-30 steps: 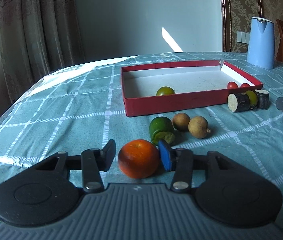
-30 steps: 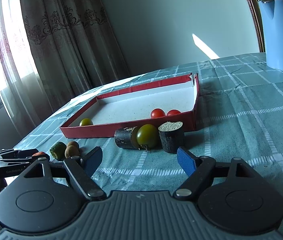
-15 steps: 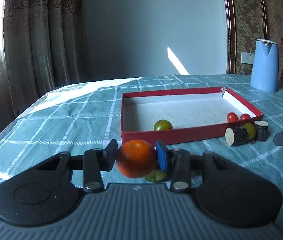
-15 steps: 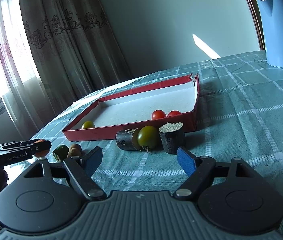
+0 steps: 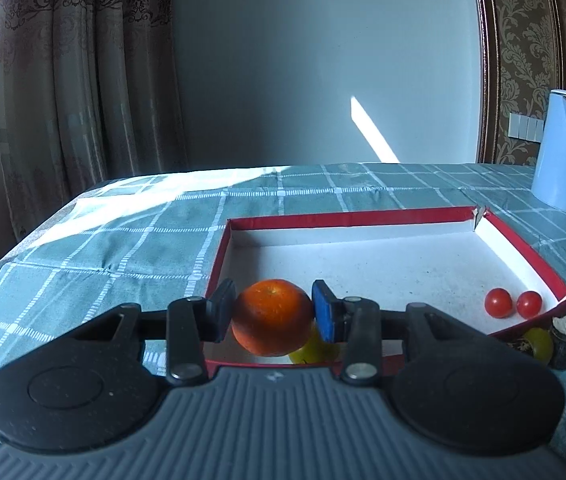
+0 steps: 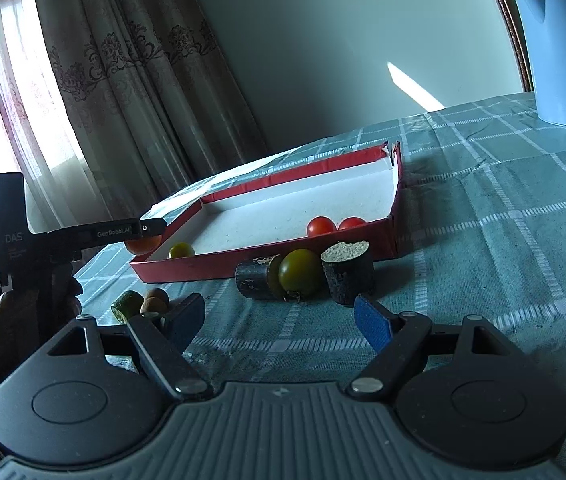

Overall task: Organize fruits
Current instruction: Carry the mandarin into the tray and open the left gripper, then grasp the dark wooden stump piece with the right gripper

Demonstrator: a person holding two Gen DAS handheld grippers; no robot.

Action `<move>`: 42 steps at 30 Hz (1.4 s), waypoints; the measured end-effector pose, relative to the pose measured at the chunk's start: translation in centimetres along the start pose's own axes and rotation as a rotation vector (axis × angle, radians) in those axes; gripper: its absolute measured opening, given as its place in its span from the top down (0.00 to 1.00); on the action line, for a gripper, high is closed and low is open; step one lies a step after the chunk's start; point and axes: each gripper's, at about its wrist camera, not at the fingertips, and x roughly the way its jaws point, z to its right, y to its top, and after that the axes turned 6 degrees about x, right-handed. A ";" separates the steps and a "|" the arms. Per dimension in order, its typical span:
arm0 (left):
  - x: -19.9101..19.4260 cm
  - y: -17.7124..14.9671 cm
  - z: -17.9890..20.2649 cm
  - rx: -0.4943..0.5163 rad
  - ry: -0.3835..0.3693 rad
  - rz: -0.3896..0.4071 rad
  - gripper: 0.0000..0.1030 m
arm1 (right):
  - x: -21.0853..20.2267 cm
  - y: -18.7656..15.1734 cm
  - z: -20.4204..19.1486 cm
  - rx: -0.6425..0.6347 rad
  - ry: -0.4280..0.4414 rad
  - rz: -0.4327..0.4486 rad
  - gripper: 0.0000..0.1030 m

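Orange (image 5: 271, 322) sits clamped between the pads of our left gripper (image 5: 271, 311), over the red box's (image 5: 347, 217) near corner, stem dimple up, hiding most of a green fruit (image 5: 315, 350) behind. Our right gripper (image 6: 279, 318) hangs wide open and empty near the dark stubs (image 6: 347, 272).

Home dining rm, prob. Patterned curtains (image 6: 123, 80) by sunlit window, damask wallpaper (image 5: 531, 40), wall switches (image 5: 525, 128), checked tablecloth (image 5: 123, 248) on table, blue kettle (image 5: 563, 148), wooden chair back at edge.
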 end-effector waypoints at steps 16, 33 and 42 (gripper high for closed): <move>-0.1 -1.0 -0.2 -0.024 0.011 0.010 0.39 | 0.5 0.5 0.1 0.015 -0.075 -0.002 0.21; -2.8 -1.7 -0.1 -0.014 -0.014 0.123 0.24 | 5.1 2.4 -0.9 -0.298 -0.239 -0.117 0.49; -4.9 -2.5 -0.5 -0.044 -0.033 0.153 0.15 | 5.2 2.5 -0.5 -0.269 -0.227 -0.116 0.69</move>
